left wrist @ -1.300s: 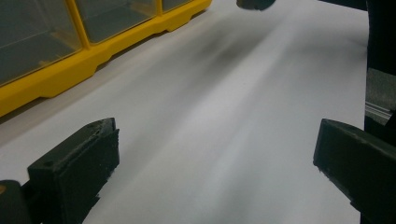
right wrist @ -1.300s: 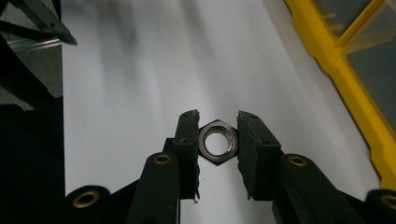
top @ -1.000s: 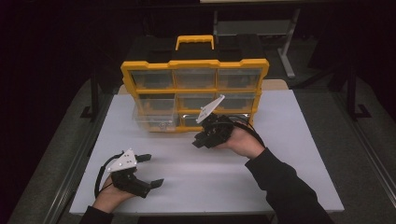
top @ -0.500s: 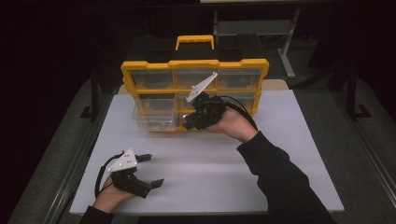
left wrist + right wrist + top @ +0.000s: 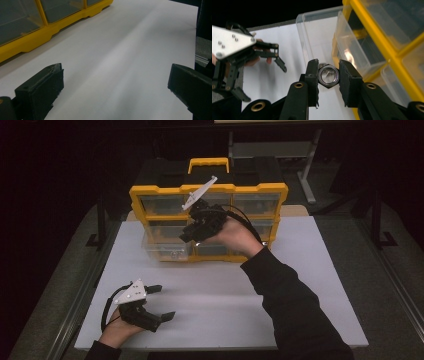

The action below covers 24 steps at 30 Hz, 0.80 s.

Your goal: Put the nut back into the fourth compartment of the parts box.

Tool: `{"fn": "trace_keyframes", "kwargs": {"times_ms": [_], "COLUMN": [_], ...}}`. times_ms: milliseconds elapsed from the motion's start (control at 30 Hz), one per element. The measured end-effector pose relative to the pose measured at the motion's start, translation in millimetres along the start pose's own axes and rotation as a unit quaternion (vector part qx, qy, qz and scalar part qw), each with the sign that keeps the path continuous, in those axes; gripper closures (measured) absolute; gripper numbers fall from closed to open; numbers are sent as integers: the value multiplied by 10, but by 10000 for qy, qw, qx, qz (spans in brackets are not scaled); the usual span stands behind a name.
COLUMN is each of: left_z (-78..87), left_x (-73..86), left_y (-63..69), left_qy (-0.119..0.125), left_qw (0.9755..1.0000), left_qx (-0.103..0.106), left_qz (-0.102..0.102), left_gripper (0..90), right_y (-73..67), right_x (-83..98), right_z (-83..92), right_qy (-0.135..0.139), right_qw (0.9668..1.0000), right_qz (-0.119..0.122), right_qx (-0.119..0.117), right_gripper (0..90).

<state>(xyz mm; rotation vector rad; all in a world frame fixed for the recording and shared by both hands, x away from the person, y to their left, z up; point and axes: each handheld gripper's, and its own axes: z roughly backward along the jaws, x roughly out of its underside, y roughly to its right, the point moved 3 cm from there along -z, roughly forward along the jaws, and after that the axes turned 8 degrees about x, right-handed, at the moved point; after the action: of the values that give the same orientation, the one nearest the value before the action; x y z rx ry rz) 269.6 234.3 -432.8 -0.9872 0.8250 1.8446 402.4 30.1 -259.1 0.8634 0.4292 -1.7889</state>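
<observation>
White table (image 5: pixel 310 285) underneath. Yellow organizer (image 5: pixel 210 195) upright at twelve o'clock, one clear drawer (image 5: pixel 165 249) pulled out at its lower left. Right gripper (image 5: pixel 189 233) raised before the organizer's middle row, just above that drawer, jaws clamped on a steel hex nut (image 5: pixel 328 75). Left gripper (image 5: pixel 161 304) resting at seven o'clock on the table, jaws spread wide, nothing between them.
</observation>
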Motion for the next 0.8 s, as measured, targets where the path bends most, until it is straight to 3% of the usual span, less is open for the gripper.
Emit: {"fn": "trace_keyframes", "kwargs": {"times_ms": [33,133,300,600,800], "left_z": [1,-10,9,5,5], "left_x": [-3,-4,-6,-7,-6], "left_y": [-7,10,-1,3,2], "left_qy": [-10,52,-2,28,13], "left_qw": [10000,10000,10000,10000,10000], "left_qx": [-2,16,4,15,14], "left_qz": [-68,36,-15,2,-13], "left_gripper": [0,0,0,0,0], "right_y": [0,13,34,80,104], "right_x": [-26,-103,-179,-158,-142], "right_z": [-10,-57,-178,-446,-480], "right_qy": [-24,-8,-56,-455,-468], "right_qw": [10000,10000,10000,9989,9989], "right_qz": [-12,-4,-9,-25,-78], "right_qx": [2,0,-23,53,26], "right_gripper": [693,692,692,691,657]}}
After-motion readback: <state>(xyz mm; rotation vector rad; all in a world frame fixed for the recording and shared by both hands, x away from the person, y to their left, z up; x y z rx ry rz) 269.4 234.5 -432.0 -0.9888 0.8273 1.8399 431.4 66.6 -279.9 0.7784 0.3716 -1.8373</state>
